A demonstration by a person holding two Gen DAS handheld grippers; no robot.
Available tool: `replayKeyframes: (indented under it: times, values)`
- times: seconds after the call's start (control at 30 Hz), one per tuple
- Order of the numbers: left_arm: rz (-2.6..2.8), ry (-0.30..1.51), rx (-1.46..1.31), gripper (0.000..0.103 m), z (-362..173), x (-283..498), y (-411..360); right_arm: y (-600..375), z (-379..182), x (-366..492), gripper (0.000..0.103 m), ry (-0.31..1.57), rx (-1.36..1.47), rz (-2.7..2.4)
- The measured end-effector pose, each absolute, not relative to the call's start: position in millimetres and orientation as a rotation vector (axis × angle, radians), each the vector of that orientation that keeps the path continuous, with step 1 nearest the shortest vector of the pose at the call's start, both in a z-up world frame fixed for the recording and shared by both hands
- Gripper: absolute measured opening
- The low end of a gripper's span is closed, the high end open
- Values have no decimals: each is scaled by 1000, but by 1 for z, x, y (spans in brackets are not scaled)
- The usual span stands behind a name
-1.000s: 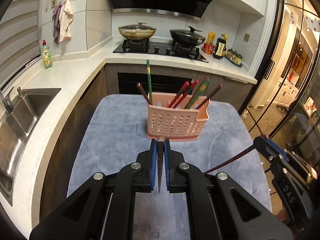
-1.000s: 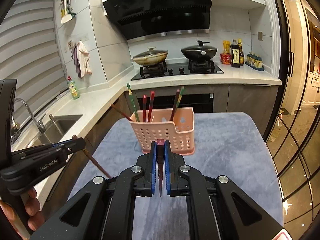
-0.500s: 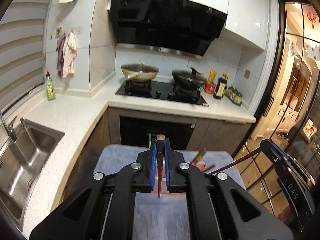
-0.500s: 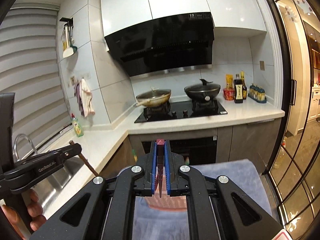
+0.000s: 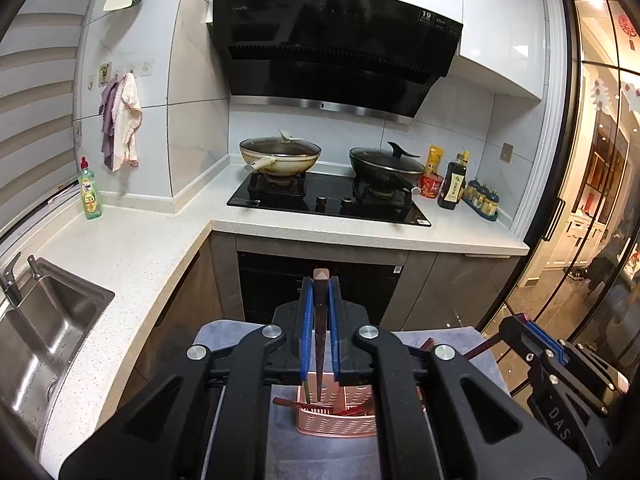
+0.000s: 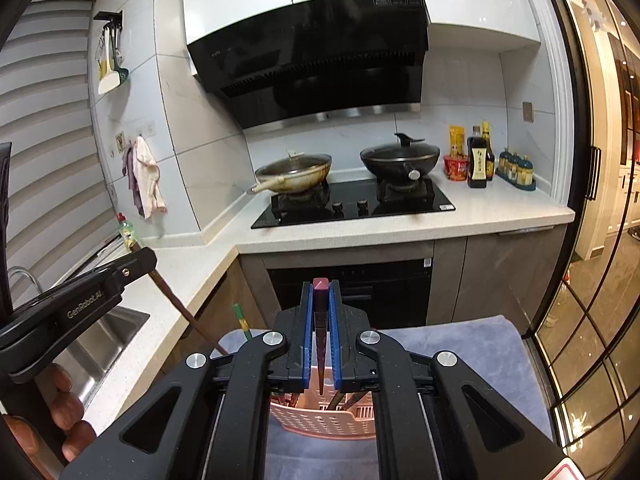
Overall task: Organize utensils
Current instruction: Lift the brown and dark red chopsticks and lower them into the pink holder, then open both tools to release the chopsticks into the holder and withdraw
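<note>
Below both my tongs sits the pink basket (image 6: 328, 420) on the grey mat (image 6: 480, 360), with chopsticks (image 6: 340, 400) standing in it. My left tongs (image 5: 319, 320) pinch a dark chopstick (image 5: 319, 344) upright above the basket, its tip pointing down into it. My right tongs (image 6: 320, 320) likewise pinch a chopstick (image 6: 320, 344) above the basket.

A table covered by a grey-blue fleece cloth (image 6: 460, 344) stands in front of the kitchen cabinets. Directly on the cloth sits a pink perforated plastic utensil basket (image 6: 328, 420), upright, holding several chopsticks (image 5: 352, 412), near the table's middle.
</note>
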State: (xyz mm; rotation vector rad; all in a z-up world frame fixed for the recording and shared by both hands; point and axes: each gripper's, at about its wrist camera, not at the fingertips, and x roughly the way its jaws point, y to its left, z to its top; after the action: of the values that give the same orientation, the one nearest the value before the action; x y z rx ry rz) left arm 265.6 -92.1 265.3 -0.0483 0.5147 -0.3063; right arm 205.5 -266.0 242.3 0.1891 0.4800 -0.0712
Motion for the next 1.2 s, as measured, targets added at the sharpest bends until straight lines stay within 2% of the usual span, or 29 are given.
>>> replayKeyframes:
  times: [0.57,0.63,0.7,0.73,0.83,1.0,1.07,1.2]
  values:
    - [-318,587,-17,8,218,290,-109,-267,196,227,9,572,185,-63]
    - [-310,589,-16,14,218,290,-109,-266,198,222,11,564,174,-63]
    - [-306,587,-22,32,218,286,-109,-265,202,216,13,551,170,-61]
    - [-305,579,-26,34,218,283,-109,-265,204,213,14,545,171,-59]
    - [-297,564,-10,41,220,271,-108,-263,213,196,24,516,173,-47]
    - [-279,544,15,63,221,243,-105,-256,219,168,50,496,136,-46]
    - [-273,539,29,64,221,231,-104,-254,216,155,58,505,122,-45]
    - [-266,567,36,65,215,211,-101,-252,207,135,65,521,107,-70]
